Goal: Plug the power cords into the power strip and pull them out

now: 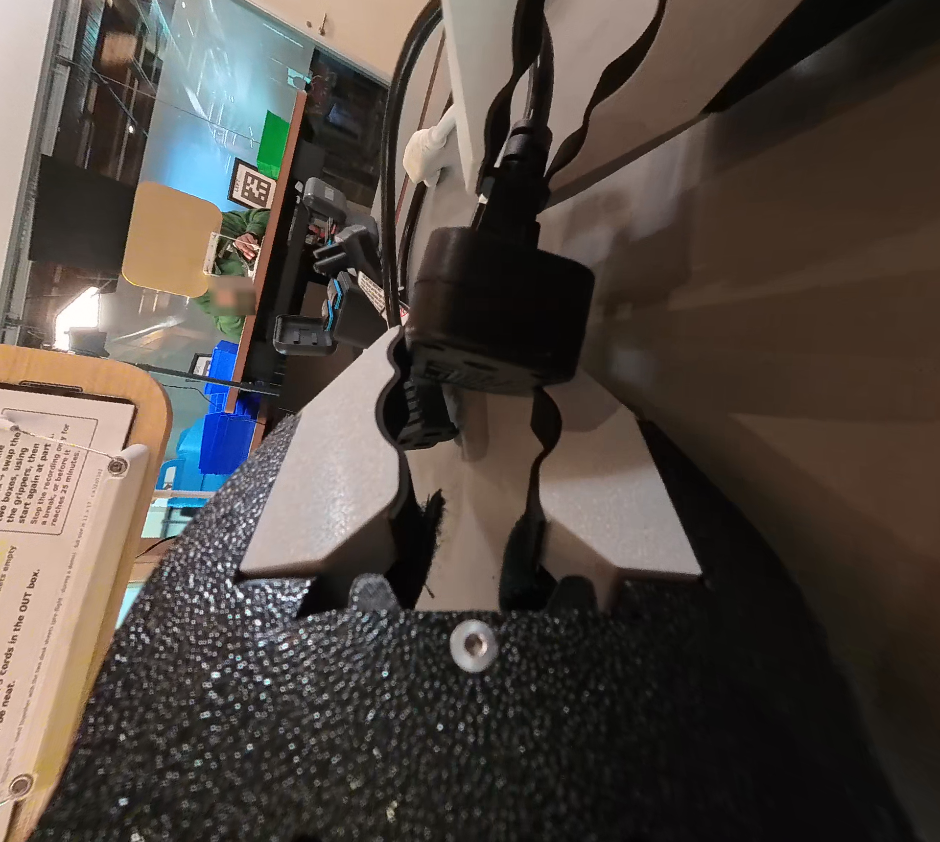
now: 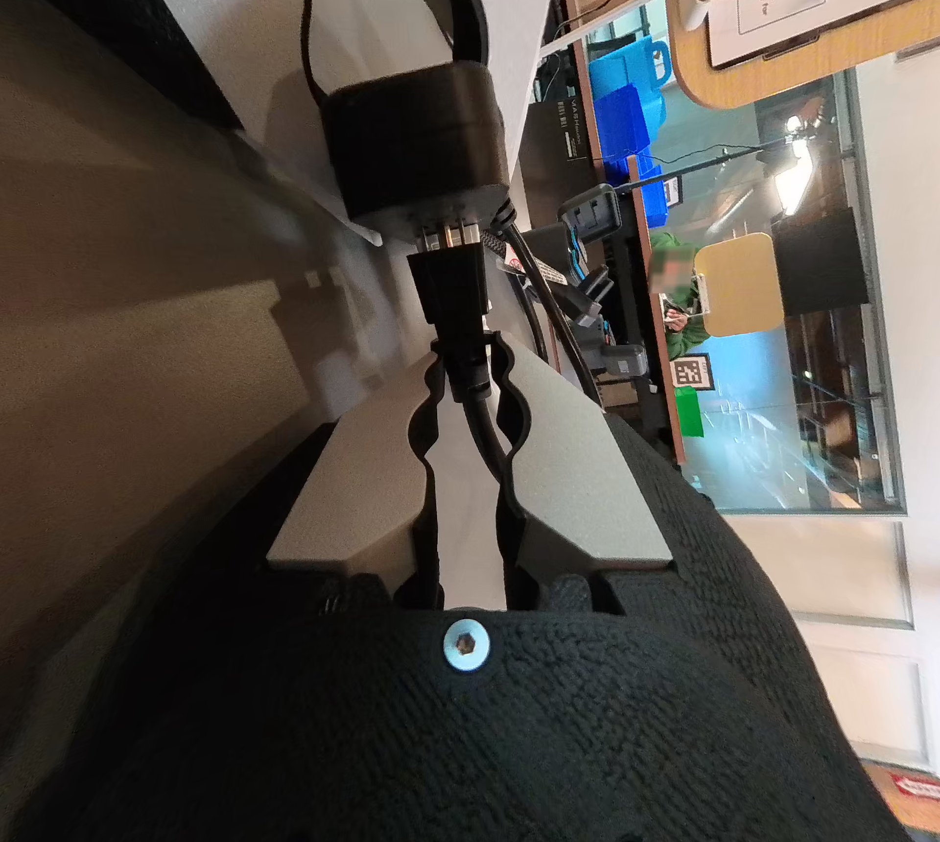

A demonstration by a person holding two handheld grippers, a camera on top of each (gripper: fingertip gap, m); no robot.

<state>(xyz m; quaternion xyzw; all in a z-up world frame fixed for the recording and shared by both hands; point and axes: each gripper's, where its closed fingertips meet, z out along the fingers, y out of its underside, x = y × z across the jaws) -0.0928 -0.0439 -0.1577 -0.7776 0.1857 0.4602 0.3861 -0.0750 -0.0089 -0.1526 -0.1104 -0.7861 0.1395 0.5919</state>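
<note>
A round black power strip (image 1: 501, 309) sits between the grey fingers of my left gripper (image 1: 468, 380), which is shut on its near end. It also shows in the right wrist view (image 2: 417, 146). A black plug (image 2: 450, 288) meets the strip's face, with a short length of its metal prongs (image 2: 447, 235) showing between them. My right gripper (image 2: 463, 355) is shut on the plug's neck, and the black cord (image 2: 483, 426) runs back between its fingers. In the left wrist view the plug (image 1: 513, 192) is on the strip's far side, between the right gripper's wavy pads (image 1: 625, 54).
A pale tabletop (image 1: 788, 385) lies close beside both grippers. Other black cords (image 1: 391, 146) and a white plug (image 1: 427, 146) lie beyond the strip. A wooden board with a printed sheet (image 1: 56, 512) stands nearby. Blue bins (image 1: 218, 441) and a person in green (image 2: 681, 329) are far off.
</note>
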